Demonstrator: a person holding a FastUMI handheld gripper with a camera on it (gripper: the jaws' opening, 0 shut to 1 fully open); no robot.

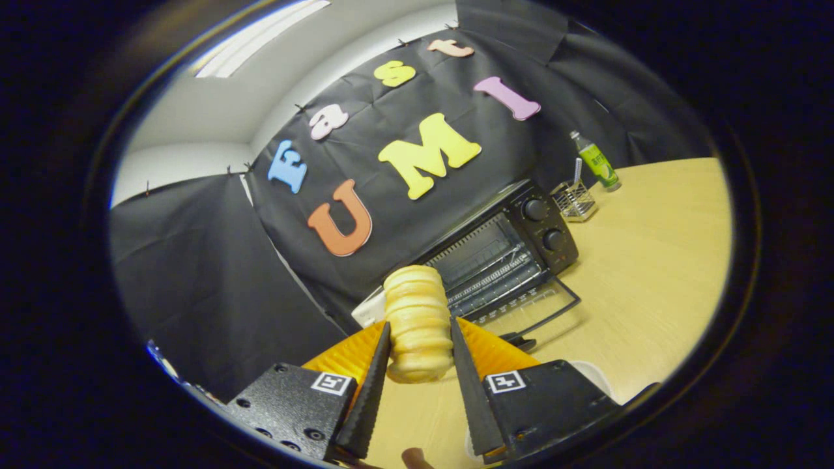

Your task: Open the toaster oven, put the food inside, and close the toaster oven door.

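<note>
Gripper (pixel 420 365) carried ridged bread (pixel 417 322) toward the open toaster oven (pixel 502 254).
Both fingers pressed its sides at lower centre, lifting it above the tabletop (pixel 651 273), clear of the dropped door (pixel 541 309).

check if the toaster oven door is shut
No, the toaster oven door hangs open while the fingers grip the bread.

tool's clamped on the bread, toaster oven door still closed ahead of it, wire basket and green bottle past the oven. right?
Not quite: the door is open, folded down flat onto the table, as the gripper view shows. The rest holds: the tool is clamped on the bread, with the wire basket and green bottle beyond the toaster oven.
</note>
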